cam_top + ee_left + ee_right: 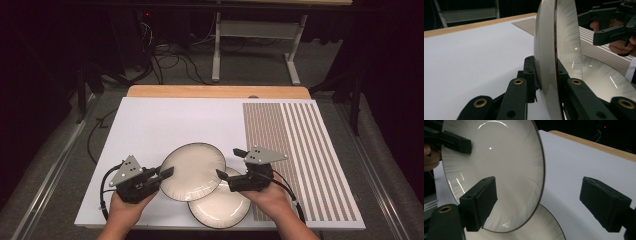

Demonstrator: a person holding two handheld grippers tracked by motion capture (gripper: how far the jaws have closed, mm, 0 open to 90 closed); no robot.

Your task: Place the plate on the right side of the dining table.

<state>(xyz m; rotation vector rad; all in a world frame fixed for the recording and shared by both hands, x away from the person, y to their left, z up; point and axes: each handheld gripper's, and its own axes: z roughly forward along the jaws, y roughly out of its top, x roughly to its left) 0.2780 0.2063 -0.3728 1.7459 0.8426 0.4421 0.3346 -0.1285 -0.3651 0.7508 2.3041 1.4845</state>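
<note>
Two cream plates with dark rims sit near the table's front edge. The upper plate [192, 171] [564, 42] [499, 162] is tilted up off the table and overlaps the lower plate [220, 206] [604, 80] [546, 230], which lies flat. My left gripper [164, 175] [546, 77] is shut on the upper plate's left rim, and it also appears at the far side of that plate [451, 141]. My right gripper [230, 163] [541, 202] [611, 27] stands open at the upper plate's right rim. One jaw is in front of the plate's face and the other is clear of it.
The white board [165, 120] covers most of the table, and a striped mat [300, 150] covers its right part. A wooden edge [215, 91] runs along the back. Beyond it are a metal table frame [255, 45] and cables on the floor.
</note>
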